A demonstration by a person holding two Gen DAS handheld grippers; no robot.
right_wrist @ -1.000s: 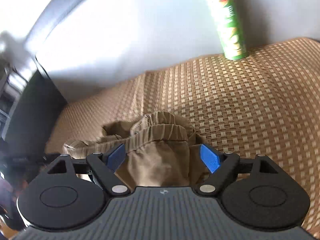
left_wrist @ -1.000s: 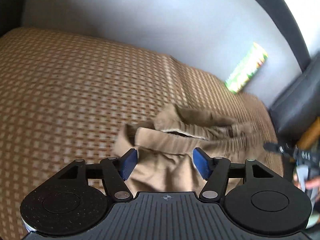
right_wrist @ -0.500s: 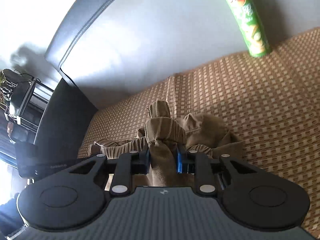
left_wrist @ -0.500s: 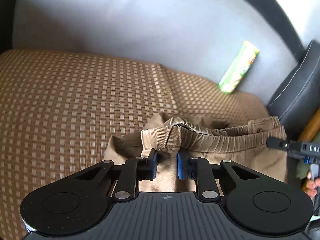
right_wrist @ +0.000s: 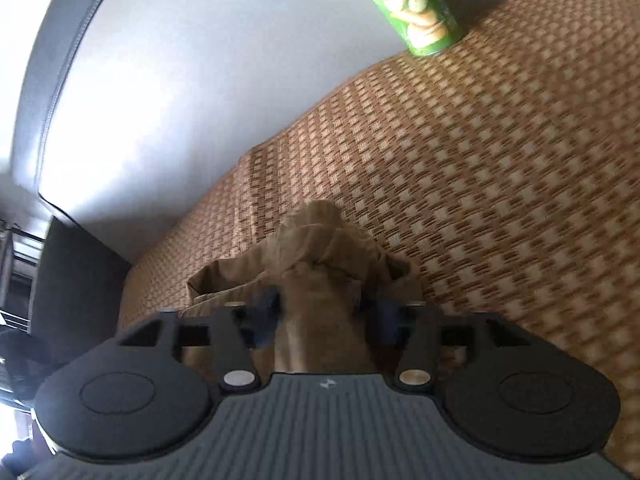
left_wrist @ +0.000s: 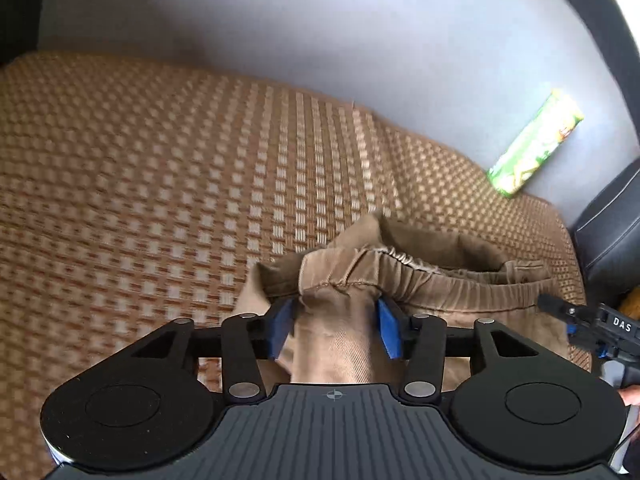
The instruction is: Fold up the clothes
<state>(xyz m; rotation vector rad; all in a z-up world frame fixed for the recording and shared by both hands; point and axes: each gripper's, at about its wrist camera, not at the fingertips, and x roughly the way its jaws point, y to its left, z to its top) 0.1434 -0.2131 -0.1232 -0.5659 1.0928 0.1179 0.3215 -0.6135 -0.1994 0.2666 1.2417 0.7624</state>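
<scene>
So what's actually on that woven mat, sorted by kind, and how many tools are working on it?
Brown trousers: 1
Green snack can: 1
Tools: 2, the left tool and the right tool
Total: 4

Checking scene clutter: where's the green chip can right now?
The green chip can stands at the top of the right wrist view, on the woven mat against the grey backrest, well beyond the brown pants.
</scene>
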